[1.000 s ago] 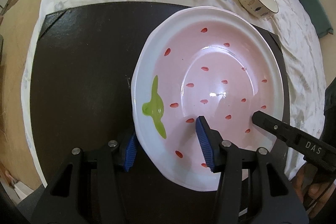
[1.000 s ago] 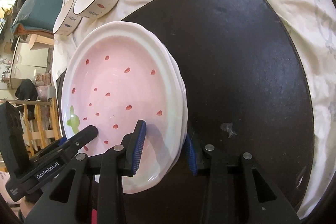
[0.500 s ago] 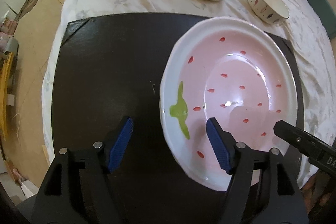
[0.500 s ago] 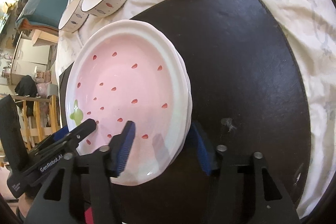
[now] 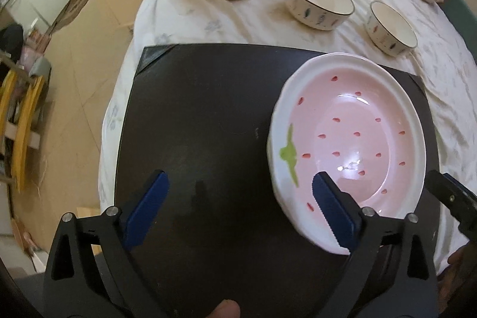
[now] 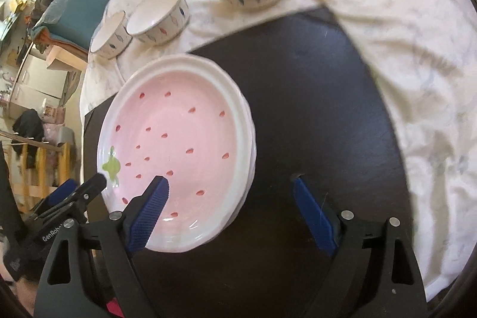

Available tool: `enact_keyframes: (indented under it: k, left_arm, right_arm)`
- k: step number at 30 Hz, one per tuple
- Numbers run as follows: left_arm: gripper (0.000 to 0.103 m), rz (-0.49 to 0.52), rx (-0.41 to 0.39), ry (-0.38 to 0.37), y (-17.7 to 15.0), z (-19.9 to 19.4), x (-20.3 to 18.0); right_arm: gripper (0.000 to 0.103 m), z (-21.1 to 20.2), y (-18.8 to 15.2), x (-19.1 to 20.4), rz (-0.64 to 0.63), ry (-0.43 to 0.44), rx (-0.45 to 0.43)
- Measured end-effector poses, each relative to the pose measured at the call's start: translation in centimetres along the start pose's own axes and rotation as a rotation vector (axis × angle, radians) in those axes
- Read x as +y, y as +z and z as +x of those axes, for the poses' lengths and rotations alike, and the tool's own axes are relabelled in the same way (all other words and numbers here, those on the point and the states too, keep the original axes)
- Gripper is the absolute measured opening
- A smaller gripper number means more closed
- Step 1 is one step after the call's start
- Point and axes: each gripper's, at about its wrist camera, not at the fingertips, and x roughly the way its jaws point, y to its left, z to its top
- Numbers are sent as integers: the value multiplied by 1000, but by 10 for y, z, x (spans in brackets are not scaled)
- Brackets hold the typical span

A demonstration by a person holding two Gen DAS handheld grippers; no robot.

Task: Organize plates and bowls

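Now left tongs opening, straddling pink plate rim.

A second ago both grippers were clamped on the rim of the pink strawberry-patterned ceramic plate, one on each side. The left gripper has let go; its jaws are opening, with the plate's near rim still between them but untouched. The right gripper has likewise released; its jaws are opening astride the opposite rim, clear of it. Both have lifted away, and the plate lies free on the black rectangular mat.
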Motion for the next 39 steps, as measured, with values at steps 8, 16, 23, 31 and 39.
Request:
enact_keyframes:
  k: [8, 16, 23, 31, 39]
  left_arm:
    - [96, 92, -41, 35, 1, -28, -3]
    - [96, 79, -82, 28, 23, -56, -15]
    - [96, 54, -118, -5, 50, -76, -42]
    - [96, 113, -132, 89, 83, -69, -69]
    - [96, 94, -133, 25, 113, -54, -96]
  right_arm:
    - [88, -25, -5, 6, -70, -40, -81]
    - [88, -67, 19, -9, -34, -14, -173]
    - [88, -88, 60, -20, -96, -72, -258]
    - [88, -93, 97, -55, 18, -40, -328]
    - [88, -73, 116, -63, 17, -14, -309]
